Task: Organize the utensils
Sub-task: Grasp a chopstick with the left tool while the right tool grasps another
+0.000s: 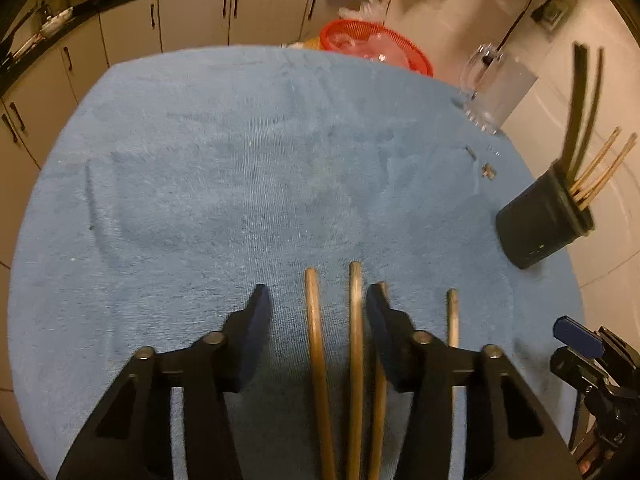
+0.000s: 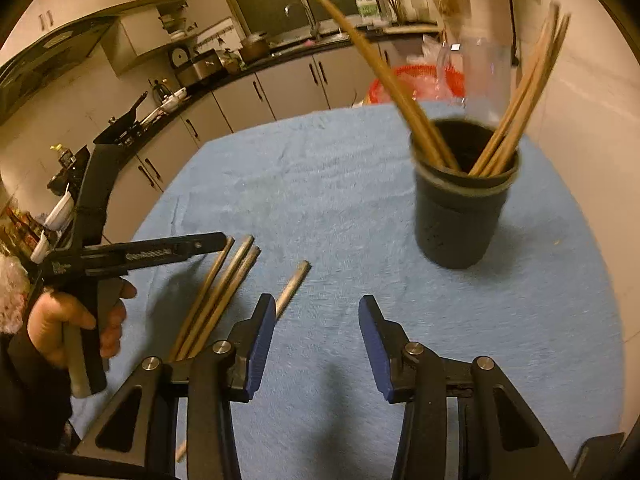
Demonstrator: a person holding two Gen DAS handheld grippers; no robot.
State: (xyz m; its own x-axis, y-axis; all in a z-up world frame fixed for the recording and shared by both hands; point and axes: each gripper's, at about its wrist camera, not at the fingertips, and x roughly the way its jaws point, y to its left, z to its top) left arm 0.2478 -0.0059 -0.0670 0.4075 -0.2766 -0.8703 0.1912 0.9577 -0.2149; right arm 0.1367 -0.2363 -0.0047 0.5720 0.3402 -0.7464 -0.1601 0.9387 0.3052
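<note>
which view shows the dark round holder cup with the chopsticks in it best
The right wrist view: the dark round holder cup stands upright near centre, its open mouth and chopsticks visible. The left wrist view shows it small and warped at the right edge.

Four loose chopsticks (image 1: 316, 344) on towel, others upright in dark cup (image 2: 460, 212)

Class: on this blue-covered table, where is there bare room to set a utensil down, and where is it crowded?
Free: the wide stretch of blue cloth ahead of the left gripper, reaching towards the cabinets. Crowded: the near edge, where loose chopsticks lie by both grippers, and the far right, around the black cup and clear jug.
</note>
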